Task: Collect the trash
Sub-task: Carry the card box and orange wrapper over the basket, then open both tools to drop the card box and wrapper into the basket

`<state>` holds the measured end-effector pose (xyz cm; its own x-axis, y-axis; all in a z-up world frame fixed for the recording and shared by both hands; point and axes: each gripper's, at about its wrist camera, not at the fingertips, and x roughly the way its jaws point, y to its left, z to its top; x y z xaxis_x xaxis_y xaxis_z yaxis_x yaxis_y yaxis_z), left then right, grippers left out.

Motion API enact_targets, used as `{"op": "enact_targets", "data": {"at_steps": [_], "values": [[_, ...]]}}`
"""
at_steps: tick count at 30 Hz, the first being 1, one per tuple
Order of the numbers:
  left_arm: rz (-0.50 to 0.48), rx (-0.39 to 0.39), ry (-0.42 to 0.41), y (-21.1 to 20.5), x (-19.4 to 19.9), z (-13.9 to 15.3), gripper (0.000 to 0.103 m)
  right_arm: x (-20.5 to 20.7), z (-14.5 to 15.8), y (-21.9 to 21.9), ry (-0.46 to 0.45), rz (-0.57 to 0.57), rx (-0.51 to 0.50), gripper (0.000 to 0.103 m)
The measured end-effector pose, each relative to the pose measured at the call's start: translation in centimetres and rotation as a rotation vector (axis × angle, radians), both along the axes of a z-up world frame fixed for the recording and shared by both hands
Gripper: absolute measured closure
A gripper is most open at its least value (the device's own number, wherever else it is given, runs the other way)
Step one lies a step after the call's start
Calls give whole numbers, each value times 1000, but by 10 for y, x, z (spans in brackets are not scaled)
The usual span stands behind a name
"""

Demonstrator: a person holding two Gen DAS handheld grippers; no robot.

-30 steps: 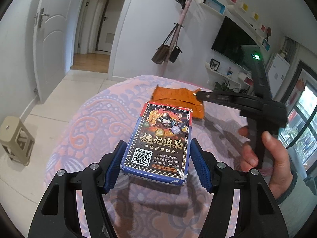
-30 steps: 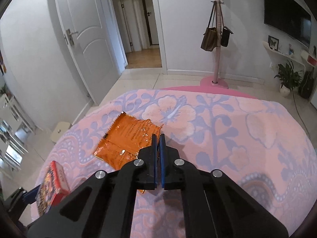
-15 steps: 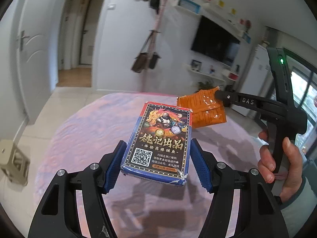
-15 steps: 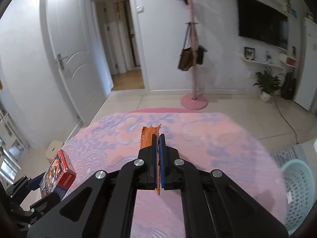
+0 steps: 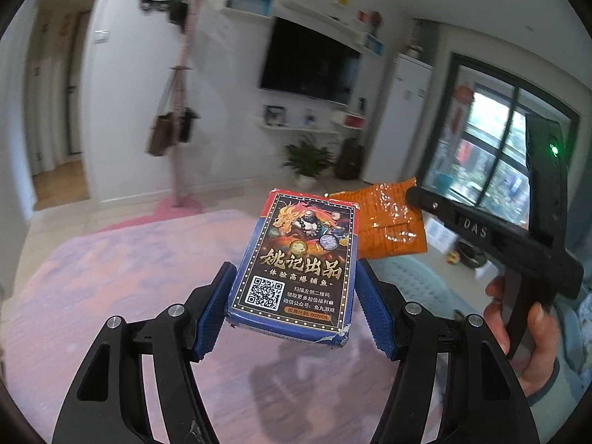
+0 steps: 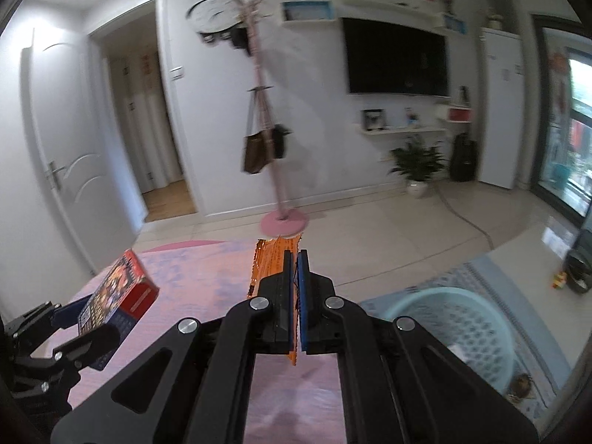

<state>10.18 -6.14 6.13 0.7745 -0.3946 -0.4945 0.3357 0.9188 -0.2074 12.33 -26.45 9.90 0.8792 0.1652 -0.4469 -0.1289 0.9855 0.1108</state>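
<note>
one card box, dragon art and a qr code on its face, bottom corner torn, sits pinched in the left gripper above the pink table. at 2 o'clock, one crinkled orange wrapper hangs clamped in the right gripper, near the table edge; one pale basket lies at 4 o'clock.

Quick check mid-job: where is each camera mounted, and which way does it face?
Left wrist: on the left hand-held gripper, looking along its fingers at the card box; the right hand shows.
Right wrist: on the right hand-held gripper, looking past the orange wrapper toward the laundry basket.
Shared: box, wrapper, pink tablecloth.
</note>
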Motion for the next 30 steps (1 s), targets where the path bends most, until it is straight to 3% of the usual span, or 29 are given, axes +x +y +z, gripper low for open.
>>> {"op": "enact_targets", "data": {"at_steps": [8, 12, 16, 21, 26, 29, 30], "values": [[-141, 1, 64, -98, 52, -13, 40, 0, -19, -92, 44, -170, 8, 102], [-191, -15, 139, -137, 78, -37, 40, 7, -40, -125, 92, -254, -8, 102], [-237, 25, 198, -176, 98, -67, 40, 14, -62, -157, 156, -307, 11, 102], [-278, 37, 248, -204, 116, -89, 39, 29, -87, -176, 231, -337, 21, 102], [-294, 28, 264, -205, 114, -96, 27, 45, -109, -190, 321, -345, 74, 99], [-289, 16, 261, -197, 110, -93, 25, 42, -116, -195, 338, -346, 109, 93], [-284, 9, 261, -195, 109, -91, 24, 41, -116, -194, 338, -345, 119, 87]]}}
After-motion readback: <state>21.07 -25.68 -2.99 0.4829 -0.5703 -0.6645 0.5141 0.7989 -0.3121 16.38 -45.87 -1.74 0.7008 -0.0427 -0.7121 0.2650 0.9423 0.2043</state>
